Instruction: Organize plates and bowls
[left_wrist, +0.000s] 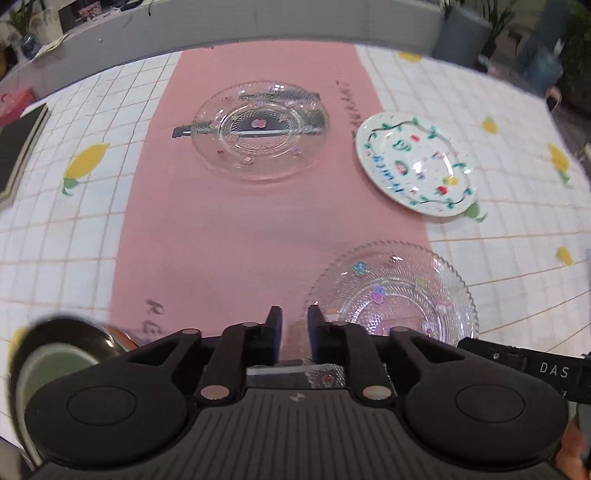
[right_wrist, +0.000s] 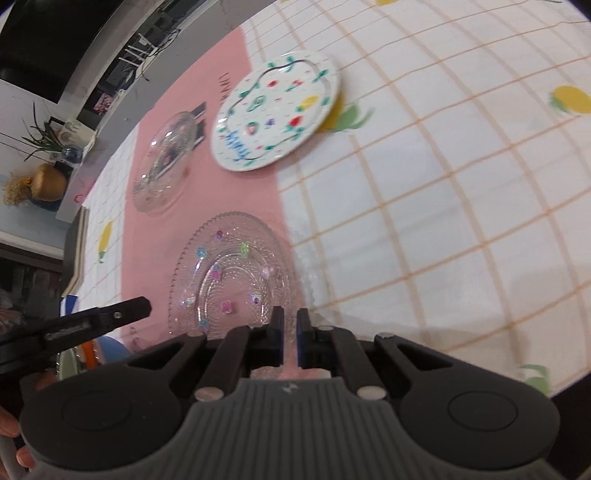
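left wrist view: left claw (left_wrist: 294, 314) slightly parted, empty, beside near glass plate (left_wrist: 393, 291) on the table (left_wrist: 110, 206). right claw (right_wrist: 290, 317) pinched shut, empty. likely between placements; next, grasp this plate's rim.

A blurred dark bowl (left_wrist: 62, 354) is cut off behind the left tongs (left_wrist: 294, 320), whose body also hides the near glass plate's (left_wrist: 399, 291) rim.

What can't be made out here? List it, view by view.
Left wrist: dark bowl blurred, half behind the left hand-held gripper; runner writing cut off by it.
Right wrist: near rim of the glass plate hidden under the right hand-held gripper; dishes at lower left mostly covered.
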